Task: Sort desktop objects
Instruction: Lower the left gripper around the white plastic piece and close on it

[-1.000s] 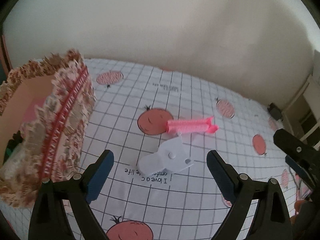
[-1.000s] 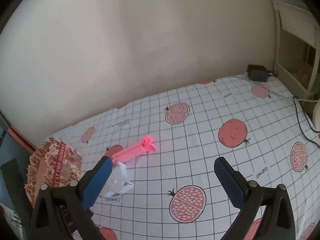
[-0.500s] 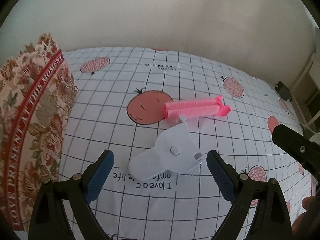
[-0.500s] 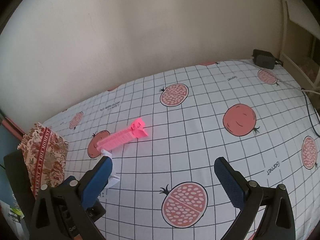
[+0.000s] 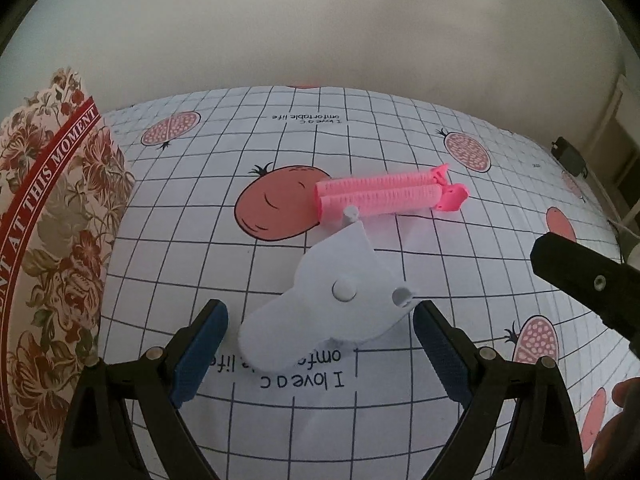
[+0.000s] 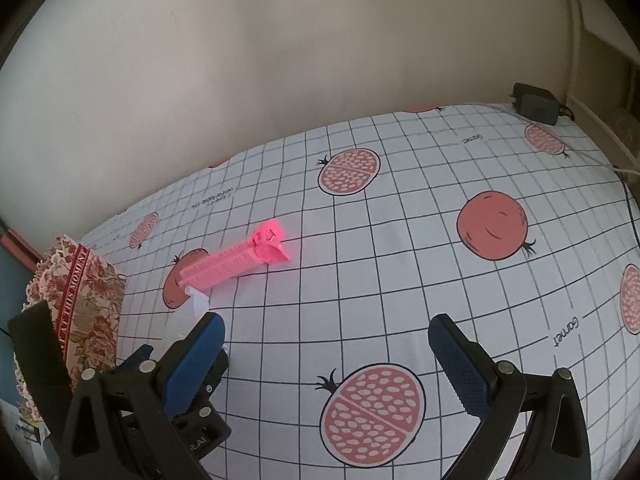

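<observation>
Since a second ago the left gripper has come closer to the white plastic piece, which now fills the space between its blue pads; the floral box has slid toward the left edge of that view. The right gripper has drifted too — the pink clip now sits higher and further from its fingers than before.

The left jaws stand wide apart, one pad on either side of the near end of the white piece, close to it but not pressing on it. The right jaws are also wide apart and hold nothing, hanging over the checked tablecloth above a printed pomegranate.

The white piece lies flat on the cloth, its far tip just beside the pink clip, which rests partly over a printed fruit. The box stands at the cloth's left side — well clear of both.
</observation>
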Tool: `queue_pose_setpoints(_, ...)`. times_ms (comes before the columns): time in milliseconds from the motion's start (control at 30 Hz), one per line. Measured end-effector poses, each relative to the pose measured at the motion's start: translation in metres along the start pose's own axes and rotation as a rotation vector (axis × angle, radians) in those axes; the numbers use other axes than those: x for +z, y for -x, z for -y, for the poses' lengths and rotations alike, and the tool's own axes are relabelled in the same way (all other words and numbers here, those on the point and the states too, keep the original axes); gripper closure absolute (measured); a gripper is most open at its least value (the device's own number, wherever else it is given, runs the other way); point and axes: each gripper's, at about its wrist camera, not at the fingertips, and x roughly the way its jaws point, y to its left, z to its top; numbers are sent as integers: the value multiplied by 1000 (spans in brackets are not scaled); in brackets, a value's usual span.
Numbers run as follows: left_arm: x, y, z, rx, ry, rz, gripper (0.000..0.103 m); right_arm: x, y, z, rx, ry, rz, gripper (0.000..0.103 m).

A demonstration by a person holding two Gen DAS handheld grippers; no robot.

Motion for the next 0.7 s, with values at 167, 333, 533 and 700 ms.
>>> queue_pose_setpoints(167,-1,-3,2,15,-37,21,9,0,-2,2,2,-4,6,0)
queue_pose_setpoints(333,-3,-2,4,28,-62,48,12,0,-4,1,11,2,10,0)
queue_pose_setpoints(533,-1,-1,2,22,-70,66,22,-2,-7,-4,23,19,7,0)
queue_pose_setpoints(700,2,-4,1,20,-74,68,24,-4,-8,-9,31,39,12,0)
